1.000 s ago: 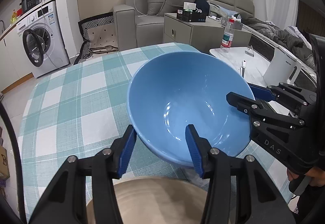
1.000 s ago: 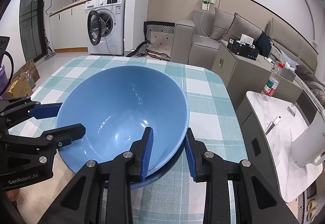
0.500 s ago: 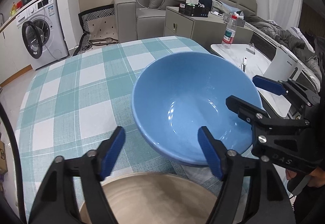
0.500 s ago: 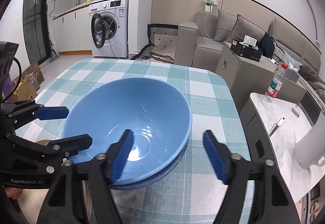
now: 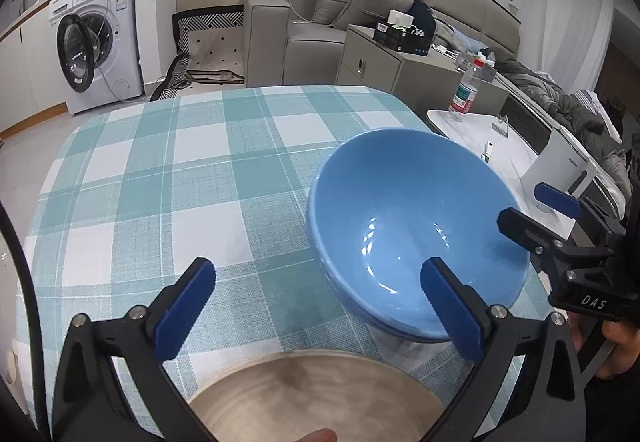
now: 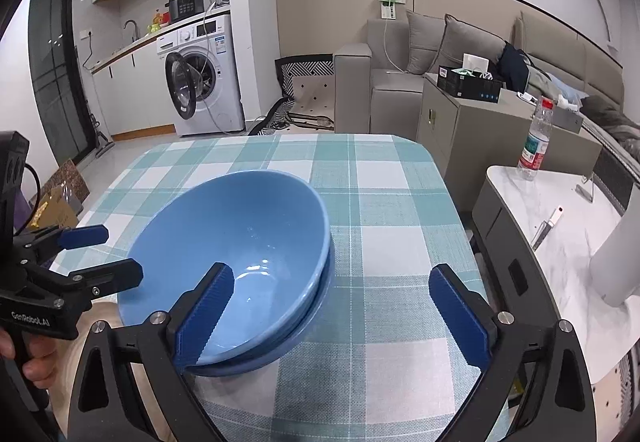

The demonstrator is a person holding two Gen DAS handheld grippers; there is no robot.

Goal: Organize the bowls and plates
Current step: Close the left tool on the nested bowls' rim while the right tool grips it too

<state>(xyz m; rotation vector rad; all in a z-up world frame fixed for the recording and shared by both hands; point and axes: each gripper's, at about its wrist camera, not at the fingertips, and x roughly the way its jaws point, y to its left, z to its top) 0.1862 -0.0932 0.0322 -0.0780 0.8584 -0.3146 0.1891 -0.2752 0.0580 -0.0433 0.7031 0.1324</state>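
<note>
A blue bowl point(image 5: 416, 226) point(image 6: 240, 242) rests nested in a second blue bowl point(image 6: 316, 306) on the checked tablecloth. My left gripper point(image 5: 318, 306) point(image 6: 106, 254) is at the bowl's left side. Its jaws are opening wide and neither pad touches the bowl. My right gripper point(image 6: 332, 318) point(image 5: 532, 209) is at the bowl's right side. Its jaws are opening too, with one finger point(image 6: 204, 318) in front of the bowl's near rim and nothing gripped. A beige plate point(image 5: 316, 394) point(image 6: 105, 312) lies just under the left gripper.
The teal-and-white checked table point(image 5: 160, 181) stretches away behind the bowls, its right edge point(image 6: 448, 209) close by. Beyond that edge stands a white marble side table point(image 6: 560, 242) with a water bottle point(image 6: 534, 145) and a white appliance point(image 5: 560, 165). A hand point(image 5: 616, 346) holds the right gripper.
Both grippers let go of the upper bowl's rim and spread their jaws wide. The bowl dropped level into the lower bowl. The left gripper drew off to the left, the right one to the right.
</note>
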